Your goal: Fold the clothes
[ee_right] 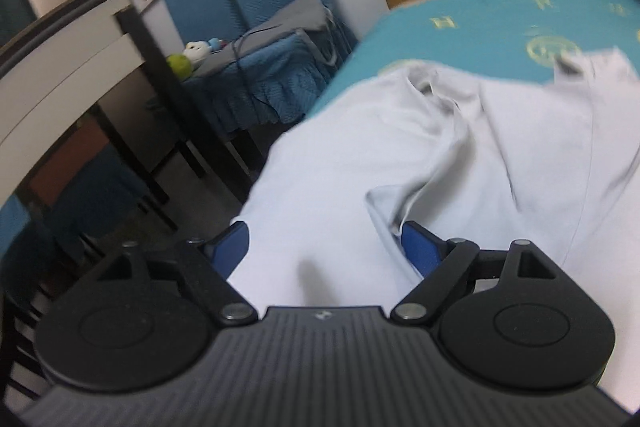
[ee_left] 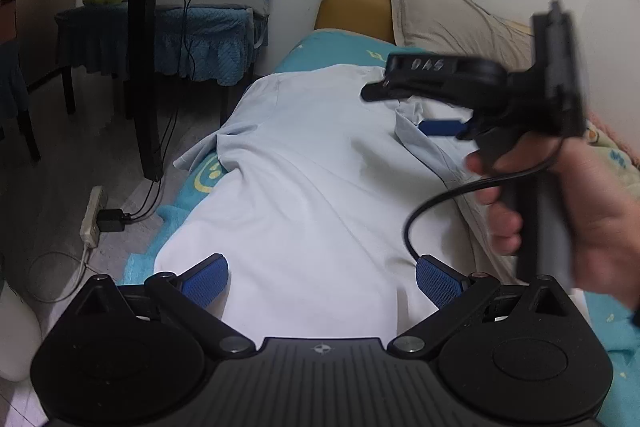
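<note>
A pale blue shirt (ee_left: 304,167) lies spread on a teal bed sheet (ee_left: 332,45). My left gripper (ee_left: 322,281) is open, its blue pads wide apart over the shirt's near hem. In the left wrist view my right gripper (ee_left: 404,111) is held by a hand over the shirt's far right part, near a folded-up sleeve edge (ee_left: 412,115). In the right wrist view my right gripper (ee_right: 326,249) is open above the shirt (ee_right: 400,155), with a raised fold (ee_right: 390,203) beside its right pad. It holds nothing.
A beige pillow (ee_left: 452,17) and mustard cushion (ee_left: 352,3) lie at the bed's head by the white wall. Left of the bed stand blue-covered chairs (ee_left: 208,31), a dark table leg (ee_left: 142,67), cables and a power strip (ee_left: 92,215) on the floor.
</note>
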